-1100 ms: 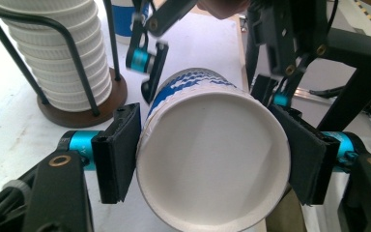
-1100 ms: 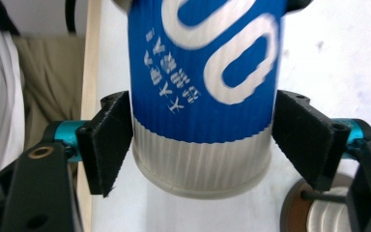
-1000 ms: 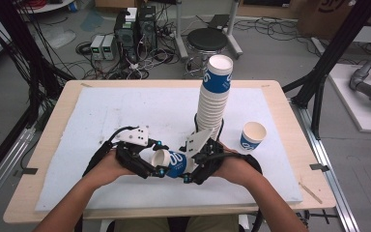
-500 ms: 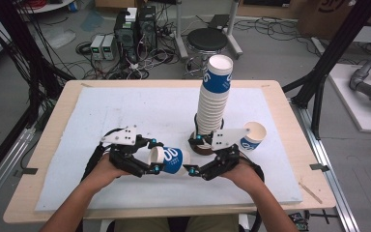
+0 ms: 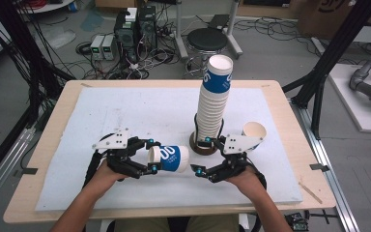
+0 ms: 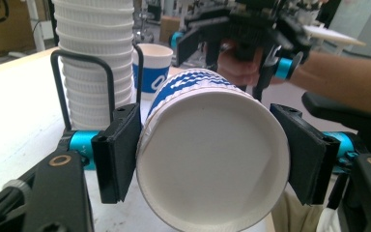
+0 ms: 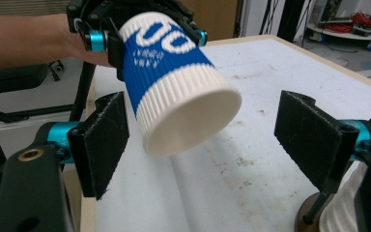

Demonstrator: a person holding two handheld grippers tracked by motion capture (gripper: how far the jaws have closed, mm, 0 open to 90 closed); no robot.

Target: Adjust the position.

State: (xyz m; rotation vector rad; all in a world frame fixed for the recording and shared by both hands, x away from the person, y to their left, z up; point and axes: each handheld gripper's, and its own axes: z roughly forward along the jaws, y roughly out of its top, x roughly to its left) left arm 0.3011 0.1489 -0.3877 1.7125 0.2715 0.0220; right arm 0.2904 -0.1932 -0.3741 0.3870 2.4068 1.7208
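A ribbed blue-and-white paper cup (image 5: 170, 158) is pinched sideways near its round rim by the left gripper (image 5: 149, 155), above the near white mat (image 5: 125, 111). The right gripper (image 5: 201, 155) is held spread, just right of it.

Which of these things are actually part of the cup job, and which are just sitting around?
In the job:
- left gripper, shut on the blue-and-white cup held on its side
- right gripper, jaws open, facing that cup
- tall cup stack in its wire holder
- single cup standing by the stack

Just lying about:
- stool
- electronics boxes on the floor
- cardboard box
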